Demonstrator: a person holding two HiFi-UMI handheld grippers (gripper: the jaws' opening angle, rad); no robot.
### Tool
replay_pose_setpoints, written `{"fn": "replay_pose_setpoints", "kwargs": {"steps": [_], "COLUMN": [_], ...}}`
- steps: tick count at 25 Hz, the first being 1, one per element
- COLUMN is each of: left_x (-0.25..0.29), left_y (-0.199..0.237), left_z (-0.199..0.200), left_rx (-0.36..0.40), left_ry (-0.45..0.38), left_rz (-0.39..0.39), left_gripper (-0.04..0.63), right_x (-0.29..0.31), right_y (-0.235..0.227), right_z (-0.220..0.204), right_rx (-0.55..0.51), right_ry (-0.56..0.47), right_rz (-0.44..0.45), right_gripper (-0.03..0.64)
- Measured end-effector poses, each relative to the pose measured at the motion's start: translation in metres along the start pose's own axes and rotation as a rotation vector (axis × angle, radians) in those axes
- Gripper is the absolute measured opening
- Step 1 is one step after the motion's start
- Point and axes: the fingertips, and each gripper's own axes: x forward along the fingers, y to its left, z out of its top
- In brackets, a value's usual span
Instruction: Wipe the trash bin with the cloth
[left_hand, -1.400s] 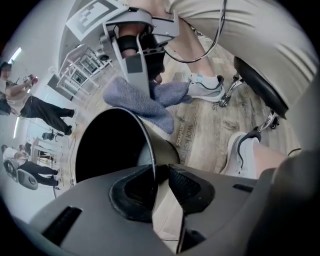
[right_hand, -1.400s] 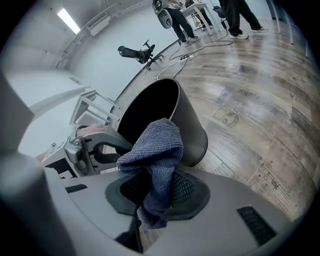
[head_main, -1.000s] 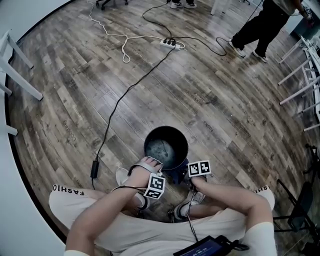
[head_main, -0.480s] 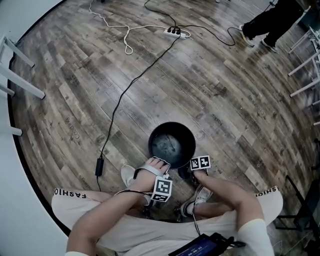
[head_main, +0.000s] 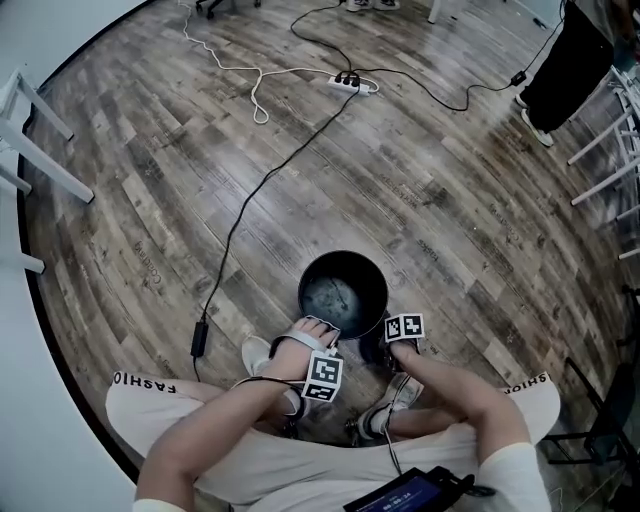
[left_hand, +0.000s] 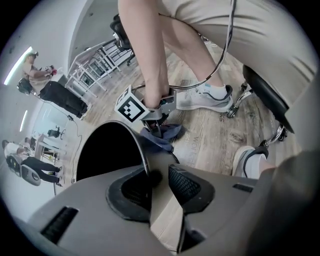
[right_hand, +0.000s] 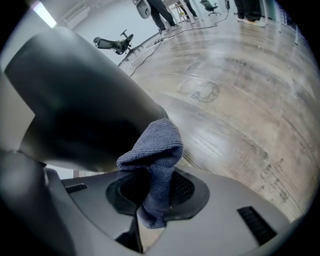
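Where the bin is: the trash bin (head_main: 345, 260) stands upright on the wood floor (head_main: 420, 190), right in front of the person's feet, with its mouth facing up. From the head view it looks empty inside.

Left gripper: the left gripper (left_hand: 159, 181) comes down over the near rim, one jaw inside the bin and one outside. Its jaws have just been opening, so there's a modest gap now. The rim sits between them, but the pads look eased off it rather than pinching.

Right gripper: the right gripper (right_hand: 155, 195) is clamped tight on the cloth (right_hand: 156, 150). It's blue-grey, with a bunched wad poking out past the tips.

Cloth vs bin: the wad touches the bin's outer wall low down, close to the floor, on the side nearest the person.

Step in hand: my read is that this is the outside-wall wipe, working the lower part of the near side.

How far along: honestly can't say. The wall shows no clear wiped or unwiped patches, and the far side isn't visible up close.

Next move: I'd guess the cloth has to stay pressed against the curved wall while it slides round or back up. The left one probably wants to bite the rim again or shift along it first. Otherwise a light bin like this could skid or tip under the push.
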Motion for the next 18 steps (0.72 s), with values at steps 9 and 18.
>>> {"fn": "replay_pose_setpoints", "kwargs": {"steps": [9, 18], "left_x": [0.001, 0.002], "left_y": [-0.003, 0.001], "left_z": [-0.041, -0.043], "left_rx": [0.049, 0.101], "left_ry": [0.080, 0.108], "left_rz": [-0.025, 0.003], "left_gripper": [0.164, 0.133], "right_x": [-0.093, -0.134], "right_y": [0.073, 0.132], "right_z": [0.008, 0.005], "right_rx": [0.020, -0.075], "right_ry": [-0.018, -0.010], "right_rz": [0.073, 0.172], "right_gripper": [0.083, 0.083]}}
